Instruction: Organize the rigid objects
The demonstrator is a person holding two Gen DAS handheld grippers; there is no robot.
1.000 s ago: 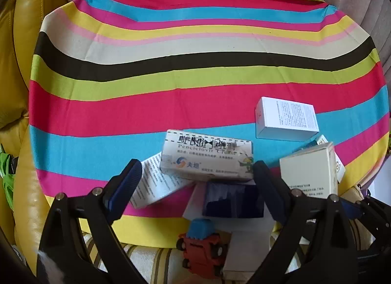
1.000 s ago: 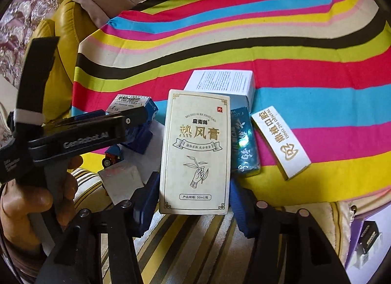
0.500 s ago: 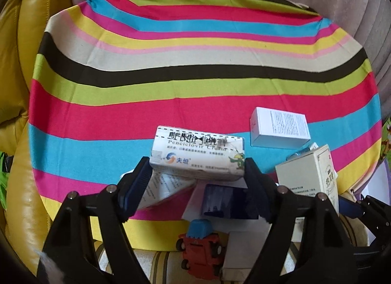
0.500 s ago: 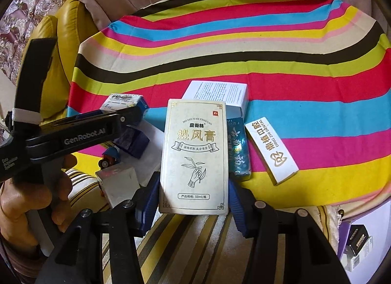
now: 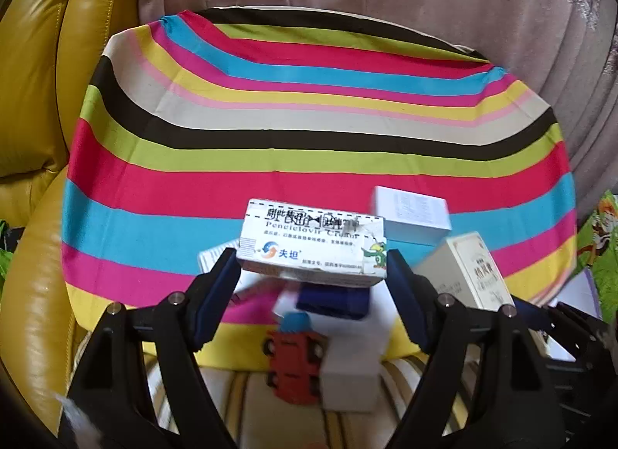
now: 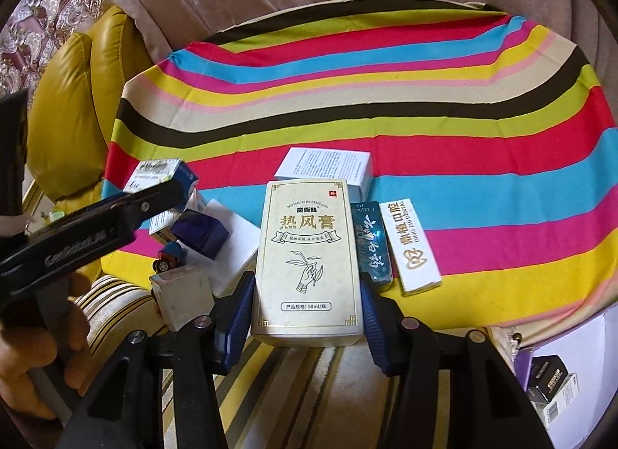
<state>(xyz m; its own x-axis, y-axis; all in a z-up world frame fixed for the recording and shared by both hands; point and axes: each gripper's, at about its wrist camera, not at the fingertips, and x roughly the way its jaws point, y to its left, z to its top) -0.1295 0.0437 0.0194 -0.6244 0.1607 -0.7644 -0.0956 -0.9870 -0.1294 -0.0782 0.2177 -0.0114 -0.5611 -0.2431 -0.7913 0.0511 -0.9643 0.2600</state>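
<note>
Left wrist view: left gripper pinches one white cream box by its short ends, raised over the striped cloth, probably for carrying to a tidier spot. Beneath: one navy box, one red toy car, one white box beyond.

Right wrist view: right gripper clamps one cream ointment carton by its long sides at the cloth's near edge, likely awaiting placement. Beside it: one teal box, one dental box.
</note>
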